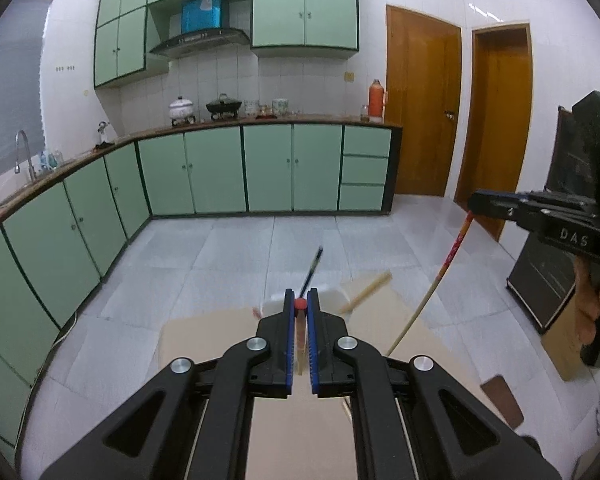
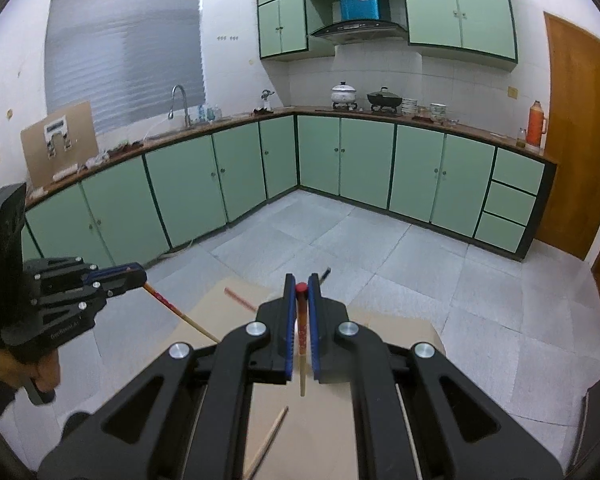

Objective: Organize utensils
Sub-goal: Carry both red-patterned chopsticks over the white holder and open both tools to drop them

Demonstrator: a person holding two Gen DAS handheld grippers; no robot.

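My left gripper (image 1: 300, 296) is shut on a chopstick with a red top (image 1: 300, 303), which hangs down between the blue pads. In the right wrist view the left gripper (image 2: 142, 276) is at the left, its chopstick (image 2: 176, 312) slanting down toward the table. My right gripper (image 2: 301, 280) is shut on a second red-topped chopstick (image 2: 302, 344), which hangs almost straight down. The left wrist view shows the right gripper (image 1: 474, 204) at the right with that chopstick (image 1: 432, 284) dangling. Both grippers are held above the tan table top (image 1: 204, 340).
A white container (image 1: 334, 295) sits past the left fingertips, with a dark chopstick (image 1: 312, 266) and a pale wooden stick (image 1: 368, 291) by it. Loose chopsticks (image 2: 270, 436) and a red one (image 2: 240, 300) lie on the table. A black cabinet (image 1: 540, 280) stands at the right.
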